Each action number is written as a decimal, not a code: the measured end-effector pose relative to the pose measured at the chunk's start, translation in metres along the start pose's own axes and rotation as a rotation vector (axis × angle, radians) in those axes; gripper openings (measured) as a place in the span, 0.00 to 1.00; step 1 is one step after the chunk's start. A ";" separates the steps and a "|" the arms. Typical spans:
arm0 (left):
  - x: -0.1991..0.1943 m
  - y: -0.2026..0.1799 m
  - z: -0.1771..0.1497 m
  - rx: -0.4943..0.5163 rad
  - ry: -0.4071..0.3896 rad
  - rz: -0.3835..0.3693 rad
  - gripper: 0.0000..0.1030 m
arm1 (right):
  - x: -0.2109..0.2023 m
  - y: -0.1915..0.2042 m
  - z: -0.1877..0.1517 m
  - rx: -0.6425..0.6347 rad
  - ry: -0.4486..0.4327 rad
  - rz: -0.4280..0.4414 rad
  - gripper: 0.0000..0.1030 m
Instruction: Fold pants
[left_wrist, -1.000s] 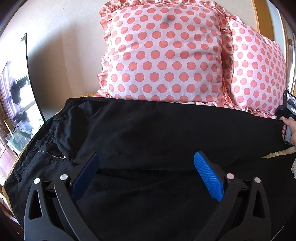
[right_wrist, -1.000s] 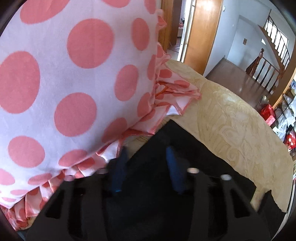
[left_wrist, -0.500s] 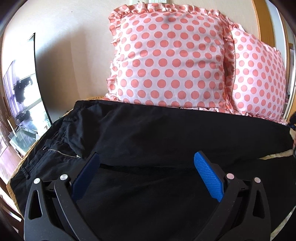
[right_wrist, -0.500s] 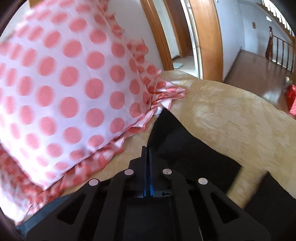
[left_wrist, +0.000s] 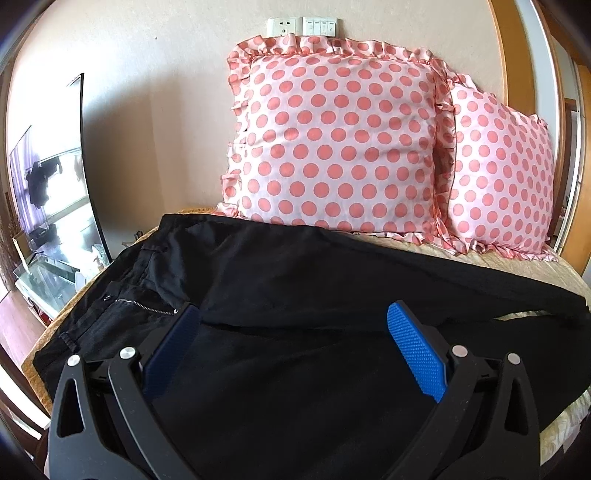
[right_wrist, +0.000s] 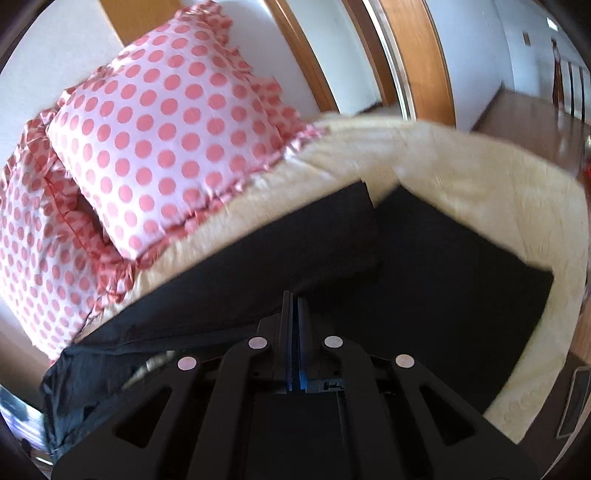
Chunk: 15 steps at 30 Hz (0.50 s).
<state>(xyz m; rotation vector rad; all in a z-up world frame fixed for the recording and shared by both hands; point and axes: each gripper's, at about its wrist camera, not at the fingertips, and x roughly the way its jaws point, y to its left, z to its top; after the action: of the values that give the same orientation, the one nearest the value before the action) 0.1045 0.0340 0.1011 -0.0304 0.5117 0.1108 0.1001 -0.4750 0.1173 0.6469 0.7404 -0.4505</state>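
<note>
Lying across a yellow bed (left_wrist: 546, 280), the black pants (left_wrist: 295, 295) stretch from the waistband and zipper (left_wrist: 144, 306) at the left to the leg ends at the right, just in front of two polka-dot pillows (left_wrist: 340, 140) that lean on the wall. One leg is folded over the other, and its edge runs across the middle of the left wrist view. The left gripper (left_wrist: 291, 350) hangs over the pants with its blue pads (left_wrist: 417, 354) spread wide, nothing between them. The right gripper (right_wrist: 294, 314) has its jaws pressed together (only a thin seam shows between the pads) above the leg ends (right_wrist: 354, 236); whether any cloth is pinched there I cannot tell. Beyond the bed a wooden door frame (right_wrist: 413, 55) stands.
</note>
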 end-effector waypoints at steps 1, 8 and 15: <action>0.001 0.001 0.000 -0.005 0.005 -0.001 0.98 | 0.004 -0.009 0.001 0.046 0.022 0.029 0.02; 0.002 0.004 -0.003 -0.018 0.025 -0.002 0.98 | 0.015 -0.029 0.004 0.196 0.105 0.097 0.12; 0.009 0.006 -0.005 -0.021 0.046 0.003 0.98 | 0.019 -0.050 -0.004 0.347 0.149 0.175 0.25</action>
<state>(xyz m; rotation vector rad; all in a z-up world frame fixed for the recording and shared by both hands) 0.1093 0.0404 0.0928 -0.0525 0.5563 0.1190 0.0819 -0.5112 0.0821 1.0709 0.7452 -0.3750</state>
